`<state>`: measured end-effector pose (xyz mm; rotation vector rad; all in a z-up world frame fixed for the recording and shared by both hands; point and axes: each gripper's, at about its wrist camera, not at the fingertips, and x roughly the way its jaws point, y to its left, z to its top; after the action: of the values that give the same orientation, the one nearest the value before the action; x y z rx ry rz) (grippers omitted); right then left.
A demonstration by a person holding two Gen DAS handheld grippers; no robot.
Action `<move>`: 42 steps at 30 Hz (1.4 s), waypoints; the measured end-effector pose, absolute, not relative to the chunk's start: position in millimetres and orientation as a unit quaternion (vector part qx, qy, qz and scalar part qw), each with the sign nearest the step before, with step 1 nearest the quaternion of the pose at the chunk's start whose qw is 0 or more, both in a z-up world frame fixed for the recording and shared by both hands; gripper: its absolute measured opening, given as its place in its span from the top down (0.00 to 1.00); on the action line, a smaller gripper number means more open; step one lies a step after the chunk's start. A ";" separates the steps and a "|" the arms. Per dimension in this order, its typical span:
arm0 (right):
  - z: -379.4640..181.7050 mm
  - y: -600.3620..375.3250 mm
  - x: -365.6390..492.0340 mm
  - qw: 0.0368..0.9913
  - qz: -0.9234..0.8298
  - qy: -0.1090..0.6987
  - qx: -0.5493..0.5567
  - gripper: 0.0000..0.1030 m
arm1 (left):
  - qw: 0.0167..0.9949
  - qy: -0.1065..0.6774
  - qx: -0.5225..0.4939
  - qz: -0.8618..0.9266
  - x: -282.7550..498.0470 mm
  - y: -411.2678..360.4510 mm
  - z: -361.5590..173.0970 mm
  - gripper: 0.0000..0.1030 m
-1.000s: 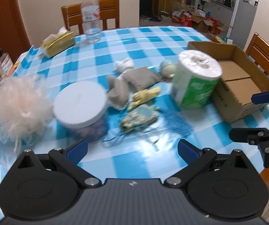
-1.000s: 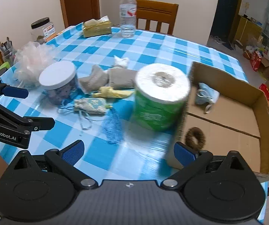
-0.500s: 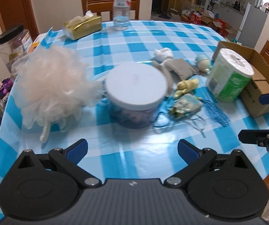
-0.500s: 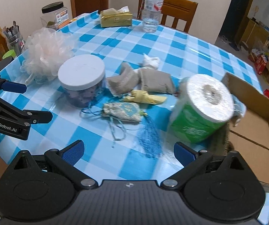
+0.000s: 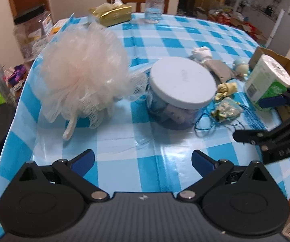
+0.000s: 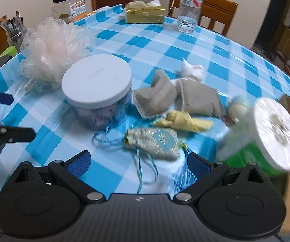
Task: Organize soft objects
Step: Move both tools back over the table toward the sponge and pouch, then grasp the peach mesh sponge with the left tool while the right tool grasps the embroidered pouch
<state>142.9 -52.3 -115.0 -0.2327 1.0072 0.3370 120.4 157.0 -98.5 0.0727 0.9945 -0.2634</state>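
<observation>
A pale pink mesh bath pouf (image 5: pixel 82 68) (image 6: pixel 50 46) lies at the table's left. Right of it stands a clear jar with a white lid (image 5: pixel 182 85) (image 6: pixel 96 84). Soft items lie past the jar: two grey pouches (image 6: pixel 177 98), a white cloth knot (image 6: pixel 192 70), a yellow cloth (image 6: pixel 185 121), a blue-gold drawstring pouch (image 6: pixel 155 144) and a small light-blue toy (image 6: pixel 238 105). My left gripper (image 5: pixel 142 160) is open over bare tablecloth, short of pouf and jar. My right gripper (image 6: pixel 137 162) is open just before the drawstring pouch, holding nothing.
A green-wrapped paper roll (image 6: pixel 266 133) (image 5: pixel 266 84) stands right, beside a cardboard box (image 5: pixel 274 57). At the far edge are a gold tissue pack (image 6: pixel 145 13), a water bottle (image 6: pixel 189 6) and wooden chairs. A big plastic jar (image 6: pixel 69 5) and a pen cup (image 6: pixel 13 30) stand left.
Both grippers have swung left. The pouf and jar now fill the left wrist view; the box has slid out of the right wrist view, and the drawstring pouch is closer to the right gripper.
</observation>
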 end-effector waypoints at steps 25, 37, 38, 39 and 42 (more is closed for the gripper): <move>-135.1 -41.4 145.6 0.810 0.259 0.514 -0.110 0.00 | 0.861 0.500 0.032 -0.087 125.3 154.0 -103.9 0.01; -151.2 -30.4 169.4 0.787 0.290 0.526 -0.139 0.00 | 0.863 0.497 0.033 -0.079 117.6 154.5 -99.9 0.01; -151.2 -28.5 163.7 0.784 0.294 0.528 -0.143 0.00 | 0.863 0.498 0.031 -0.077 116.8 155.6 -100.0 0.01; -151.3 -26.6 159.0 0.780 0.298 0.531 -0.148 0.00 | 0.863 0.499 0.029 -0.076 116.1 156.7 -100.2 0.01; -149.7 -21.5 147.9 0.765 0.311 0.545 -0.145 0.00 | 0.863 0.499 0.029 -0.072 115.9 159.2 -101.0 0.01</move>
<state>147.9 -21.5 -149.7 -0.3141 1.1833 0.6759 115.9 159.2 -101.0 0.0598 1.0470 -0.1510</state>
